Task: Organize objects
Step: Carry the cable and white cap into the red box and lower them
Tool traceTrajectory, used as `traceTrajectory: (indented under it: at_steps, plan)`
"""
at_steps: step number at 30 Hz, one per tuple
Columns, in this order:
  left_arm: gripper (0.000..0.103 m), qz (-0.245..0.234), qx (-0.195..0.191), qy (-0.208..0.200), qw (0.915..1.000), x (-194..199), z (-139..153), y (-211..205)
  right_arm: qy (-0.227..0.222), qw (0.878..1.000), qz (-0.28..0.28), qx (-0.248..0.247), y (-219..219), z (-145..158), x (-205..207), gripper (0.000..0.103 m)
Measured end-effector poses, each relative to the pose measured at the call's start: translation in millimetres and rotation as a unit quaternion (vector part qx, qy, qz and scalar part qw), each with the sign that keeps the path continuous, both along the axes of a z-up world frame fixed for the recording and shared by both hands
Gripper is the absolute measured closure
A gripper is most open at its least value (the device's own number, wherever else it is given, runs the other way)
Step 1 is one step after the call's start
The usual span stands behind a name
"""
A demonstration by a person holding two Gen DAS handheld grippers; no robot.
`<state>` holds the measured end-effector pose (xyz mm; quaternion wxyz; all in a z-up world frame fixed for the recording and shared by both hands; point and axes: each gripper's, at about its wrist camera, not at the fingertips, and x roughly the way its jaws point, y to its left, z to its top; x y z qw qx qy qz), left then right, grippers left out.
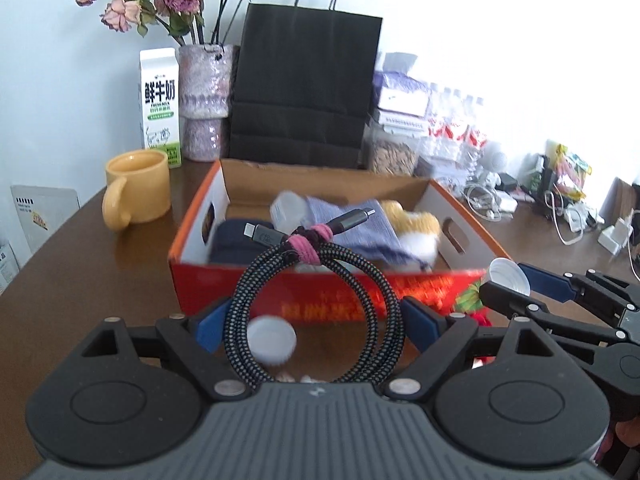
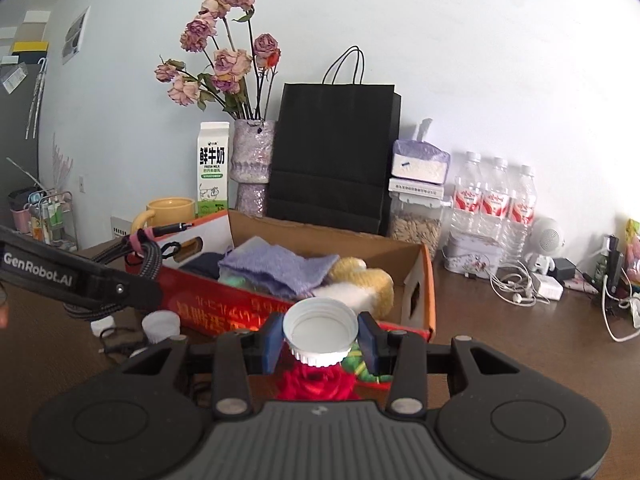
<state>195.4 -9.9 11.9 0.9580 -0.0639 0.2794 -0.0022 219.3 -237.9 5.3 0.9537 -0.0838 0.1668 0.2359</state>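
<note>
Cable [image 1: 312,300] coil clamped in my left gripper [image 1: 316,320], white cap [image 2: 320,330] pinched in my right gripper [image 2: 322,338], both near the box's [image 1: 320,284] front wall, seemingly just short.

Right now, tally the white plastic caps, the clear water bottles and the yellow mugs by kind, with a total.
White ribbed plastic caps: 2, one in the right gripper and one on the brown table
Clear water bottles with red labels: 3
Yellow ceramic mugs: 1
Total: 6
</note>
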Motion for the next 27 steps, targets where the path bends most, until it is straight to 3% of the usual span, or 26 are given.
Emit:
traceTrajectory:
  at_steps: [16,22,27]
  plan:
    - [0.014,0.025,-0.002,-0.049,0.9985,80.7,15.3,20.3,-0.016,1.000,0.006,0.012,42.3,19.7,87.1,0.064]
    - [0.014,0.046,-0.002,-0.052,0.9976,116.3,9.2,24.0,-0.007,0.999,-0.002,0.034,53.6,18.4,123.0,0.064]
    - [0.014,0.058,0.007,-0.056,0.9967,124.0,7.4,29.5,0.003,1.000,-0.004,0.030,56.4,11.1,134.6,0.064]
